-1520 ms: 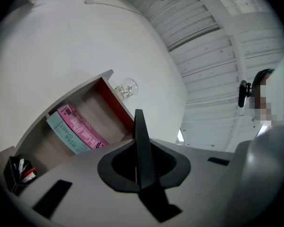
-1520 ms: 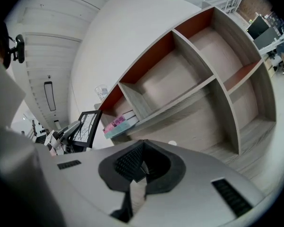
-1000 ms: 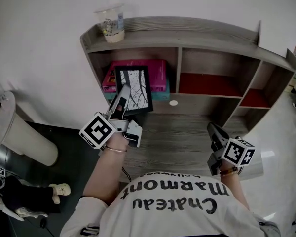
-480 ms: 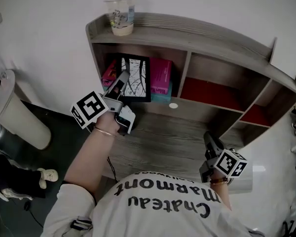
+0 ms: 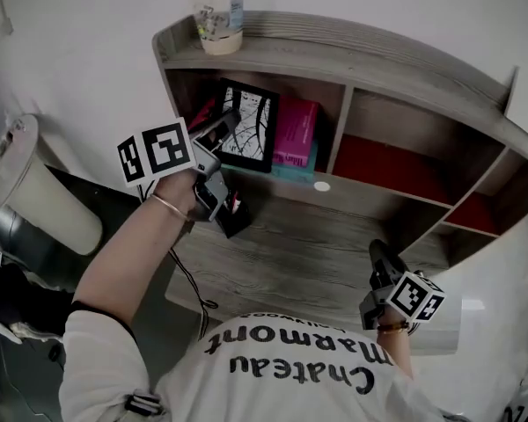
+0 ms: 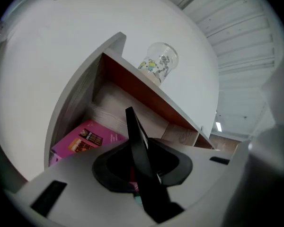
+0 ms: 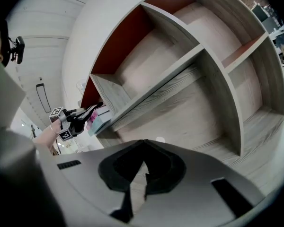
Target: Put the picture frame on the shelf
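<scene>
The black picture frame point(image 5: 249, 126) with a branch print stands in the shelf's left compartment point(image 5: 189, 86), leaning in front of pink books point(image 5: 296, 130). My left gripper point(image 5: 230, 121) reaches to the frame's left edge. Its jaws are opening, with the frame's thin black edge point(image 6: 138, 145) still running between them and dark gaps on both sides. The pink books point(image 6: 83, 138) lie behind it in the left gripper view. My right gripper point(image 5: 379, 253) hovers low over the desk's front right, empty, and in its own view the right gripper point(image 7: 141, 174) has its fingers nearly together.
A plastic cup point(image 5: 218, 20) stands on the shelf top point(image 5: 352, 60). A teal book point(image 5: 295, 172) lies under the pink ones, and a small white disc point(image 5: 322, 185) lies on the desk point(image 5: 317, 253). Red-backed compartments point(image 5: 387, 161) lie to the right. A white cylinder point(image 5: 35, 205) stands at the left.
My left gripper carried the frame up and back into the left compartment. The frame now stands against the pink books, and the jaws have widened. The right gripper barely moved.
</scene>
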The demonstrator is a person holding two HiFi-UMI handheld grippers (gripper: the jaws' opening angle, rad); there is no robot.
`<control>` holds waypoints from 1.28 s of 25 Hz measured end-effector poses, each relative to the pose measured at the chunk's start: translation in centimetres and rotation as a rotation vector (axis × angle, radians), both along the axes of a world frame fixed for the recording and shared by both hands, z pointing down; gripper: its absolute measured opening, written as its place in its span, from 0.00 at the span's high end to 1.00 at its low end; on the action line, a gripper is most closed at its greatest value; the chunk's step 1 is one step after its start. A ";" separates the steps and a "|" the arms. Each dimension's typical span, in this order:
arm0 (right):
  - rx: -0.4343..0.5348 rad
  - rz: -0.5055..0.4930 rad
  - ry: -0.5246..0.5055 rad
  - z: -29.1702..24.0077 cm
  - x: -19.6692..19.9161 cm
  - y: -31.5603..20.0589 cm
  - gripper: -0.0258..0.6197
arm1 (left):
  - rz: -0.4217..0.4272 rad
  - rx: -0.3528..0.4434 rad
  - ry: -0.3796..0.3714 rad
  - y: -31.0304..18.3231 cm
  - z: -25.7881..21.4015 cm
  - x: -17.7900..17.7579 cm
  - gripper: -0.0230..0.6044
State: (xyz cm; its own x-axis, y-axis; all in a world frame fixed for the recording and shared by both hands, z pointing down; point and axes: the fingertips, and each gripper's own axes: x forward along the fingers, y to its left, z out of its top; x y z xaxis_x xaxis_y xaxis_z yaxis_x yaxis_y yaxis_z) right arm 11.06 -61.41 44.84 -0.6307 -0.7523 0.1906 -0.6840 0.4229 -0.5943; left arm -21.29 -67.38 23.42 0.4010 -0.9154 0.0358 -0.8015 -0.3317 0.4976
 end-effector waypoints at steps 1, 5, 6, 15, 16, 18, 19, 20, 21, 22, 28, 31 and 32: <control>0.003 -0.003 -0.001 -0.2 0.1 -0.3 0.95 | 0.010 -0.010 -0.027 -0.3 -0.2 0.1 0.82; 0.024 0.006 0.000 -0.9 0.7 -0.9 0.95 | 0.059 -0.052 -0.119 -1.4 -0.8 0.2 0.81; 0.021 0.006 0.000 -0.9 0.9 -0.9 0.95 | 0.071 -0.064 -0.134 -1.7 -0.7 0.2 0.81; 0.020 0.029 0.007 -0.9 2.3 -0.2 0.95 | 0.101 -0.106 -0.243 -4.0 -0.9 -0.7 0.78; 0.020 0.031 0.009 -1.0 2.3 -0.1 0.95 | 0.105 -0.110 -0.257 -4.1 -0.9 -0.7 0.77; 0.023 0.035 0.016 -1.2 2.5 0.1 0.95 | 0.118 -0.135 -0.279 -4.3 -0.6 -0.9 0.77; 0.024 0.037 0.019 -1.2 2.6 0.2 0.95 | 0.125 -0.154 -0.287 -4.3 -0.4 -1.0 0.76; 0.026 0.039 0.019 -1.3 2.7 0.3 0.95 | 0.127 -0.172 -0.297 -4.3 -0.3 -1.1 0.75; 0.026 0.039 0.017 -1.3 2.7 0.4 0.95 | 0.122 -0.184 -0.312 -4.3 -0.1 -1.3 0.74; 0.027 0.039 0.016 -1.3 2.7 0.5 0.95 | 0.110 -0.193 -0.341 -4.4 0.1 -1.6 0.72; 0.029 0.040 0.009 -1.2 2.7 0.7 0.95 | 0.042 -0.219 -0.714 -4.1 3.0 -2.7 0.69; 0.029 0.037 0.012 -1.3 2.5 0.9 0.95 | 0.028 -0.196 -0.736 -4.1 2.9 -2.7 0.81; 0.029 0.036 0.013 -1.4 2.4 0.9 0.95 | 0.025 -0.192 -0.743 -4.1 2.8 -2.7 0.81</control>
State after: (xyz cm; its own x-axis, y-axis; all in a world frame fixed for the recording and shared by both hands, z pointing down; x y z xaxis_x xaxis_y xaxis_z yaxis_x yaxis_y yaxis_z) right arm 13.50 -60.47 43.48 -0.6004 -0.7800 0.1764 -0.7070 0.4147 -0.5729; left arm -23.97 -71.48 26.24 0.2303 -0.8567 0.4615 -0.9412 -0.3166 -0.1180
